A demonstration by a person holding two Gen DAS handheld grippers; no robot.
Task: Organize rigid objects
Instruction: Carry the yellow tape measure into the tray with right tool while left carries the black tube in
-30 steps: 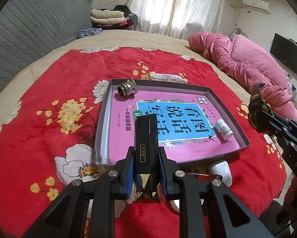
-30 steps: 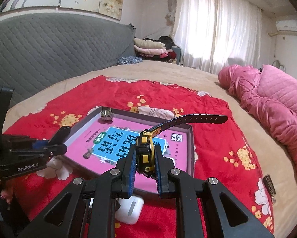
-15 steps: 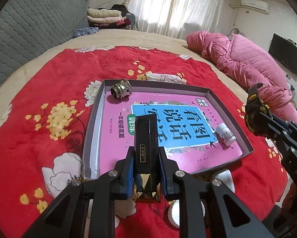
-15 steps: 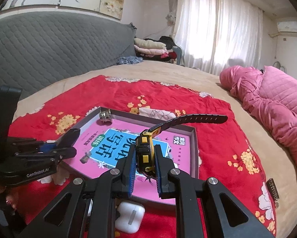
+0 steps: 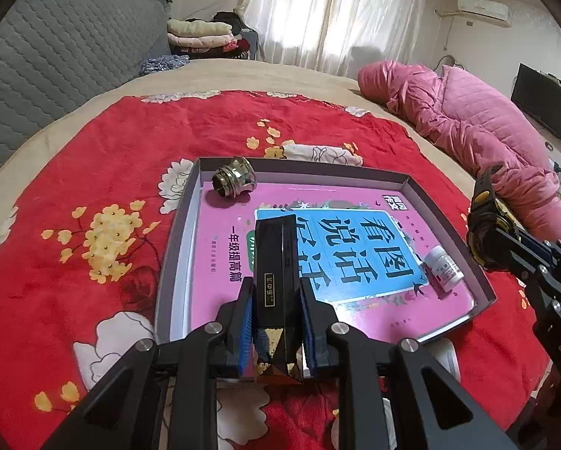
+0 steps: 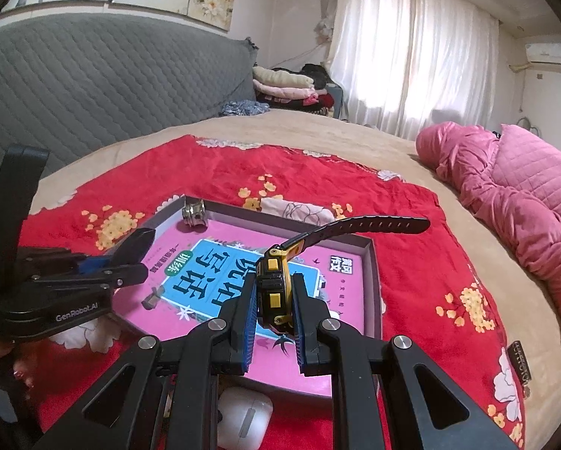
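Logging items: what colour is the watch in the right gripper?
Black with yellow trim; watch shows best in the right wrist view.

Daylight enters through white curtains (image 5: pixel 336 18) at the far wall; fabric overexposed, detail lost. Room evenly lit, moderately bright. Soft shadows only, e.g. beside the metal fitting (image 5: pixel 233 182) in the tray (image 5: pixel 175 247). Strong fisheye bending; black vignette in all corners. Centre sharp, tray print legible; edges slightly soft. Faint sheen on the glossy black box (image 5: pixel 274 285)
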